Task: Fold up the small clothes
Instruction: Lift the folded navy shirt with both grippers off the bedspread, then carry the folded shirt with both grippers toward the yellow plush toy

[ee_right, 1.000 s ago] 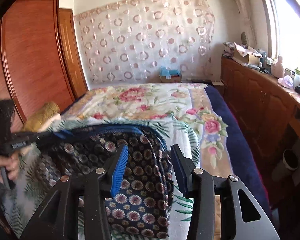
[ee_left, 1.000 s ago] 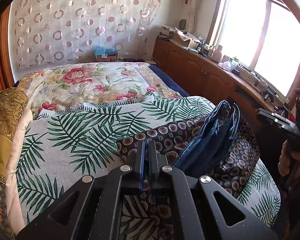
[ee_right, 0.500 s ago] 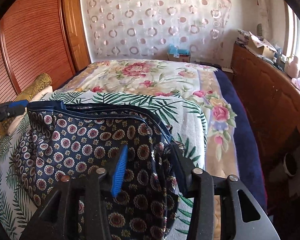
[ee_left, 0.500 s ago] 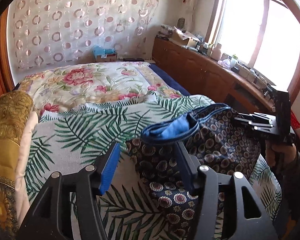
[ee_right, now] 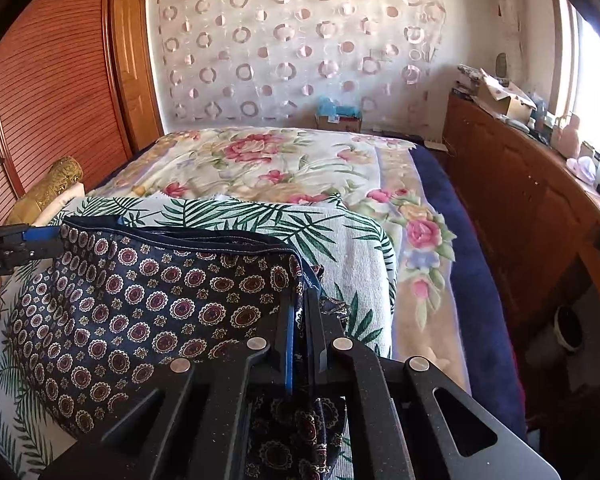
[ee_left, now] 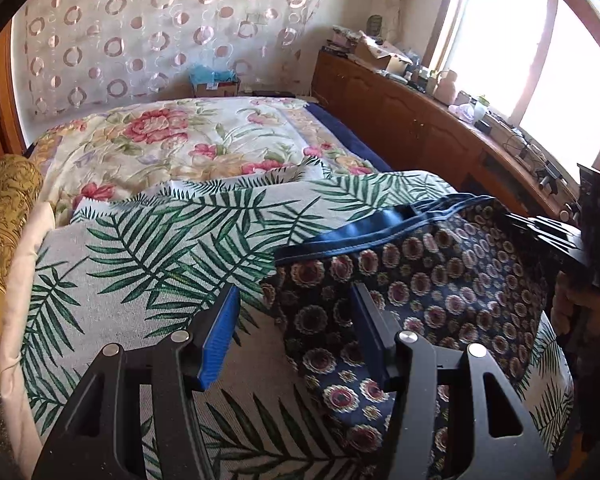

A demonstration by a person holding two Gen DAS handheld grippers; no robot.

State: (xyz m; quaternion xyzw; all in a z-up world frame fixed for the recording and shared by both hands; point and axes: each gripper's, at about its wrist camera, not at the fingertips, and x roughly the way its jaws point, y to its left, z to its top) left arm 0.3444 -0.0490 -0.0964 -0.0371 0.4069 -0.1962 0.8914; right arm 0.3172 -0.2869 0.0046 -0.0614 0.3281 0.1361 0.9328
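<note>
Dark navy shorts (ee_left: 440,280) with a round medallion print and a blue waistband lie spread on a palm-leaf cloth (ee_left: 148,264) on the bed. My left gripper (ee_left: 296,320) is open, and the shorts' left edge lies between its fingers without being pinched. In the right wrist view my right gripper (ee_right: 300,312) is shut on the right edge of the shorts (ee_right: 140,308), with fabric bunched between its pads. The right gripper (ee_left: 540,236) also shows at the shorts' far side in the left wrist view. The left gripper (ee_right: 40,236) sits by the waistband corner.
A floral bedspread (ee_left: 188,148) covers the far half of the bed. A gold bolster (ee_left: 4,216) lies along the left side. A wooden cabinet (ee_right: 520,208) with clutter runs under the window on the right. A wooden wardrobe (ee_right: 60,92) stands left.
My left gripper opened, let go of the waistband and sank toward the shorts' left edge. My right gripper closed on the right edge. The shorts went from bunched to spread out.
</note>
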